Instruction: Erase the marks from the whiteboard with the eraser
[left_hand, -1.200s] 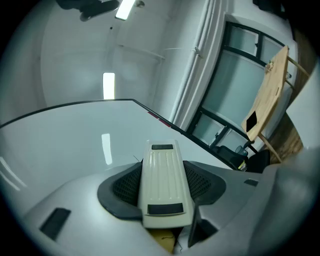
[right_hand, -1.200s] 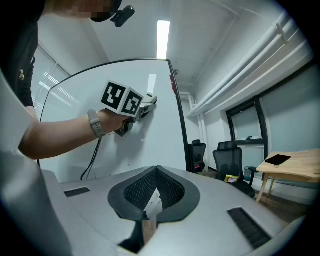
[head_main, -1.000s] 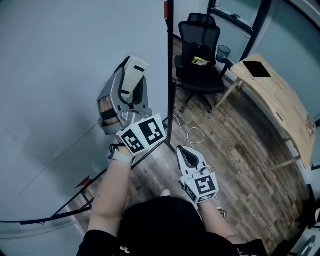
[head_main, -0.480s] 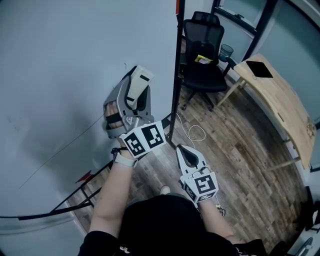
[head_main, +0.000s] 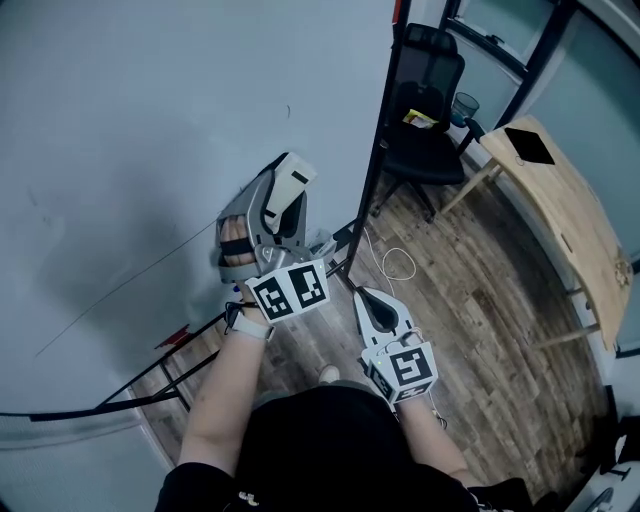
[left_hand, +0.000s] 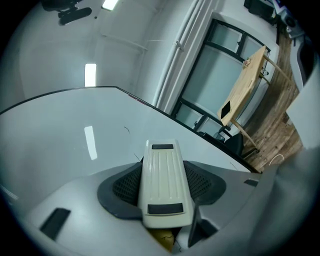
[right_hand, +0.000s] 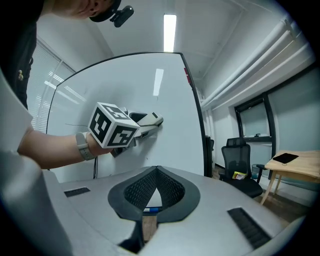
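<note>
Head view. Item one: our left gripper, jaws clamped on a cream eraser, which juts past the jaw tips and lies against the whiteboard. A thin pen line runs across the board from beside this gripper toward its lower left. A small dark tick sits on the board beyond the eraser's far end. Item two: our right gripper, held below and to the right of the left one, apart from the board, over plank floor. Beyond it we list a white cable on the floor, a black office chair and a wooden desk.

Left gripper view. The eraser sits lengthwise between the two dark pads, ribbed face toward us, with a dark rectangular patch at each end. The board fills the field ahead, and short marks show just past the eraser's tip. Desk and chair lie off to this gripper's right.

Right gripper view. Jaws are drawn together, tips touching, closed on themselves. Ahead and to the left we see the left gripper's marker cube, a wristband behind it, and the eraser's end on the board. Chair and desk stand to the right.
</note>
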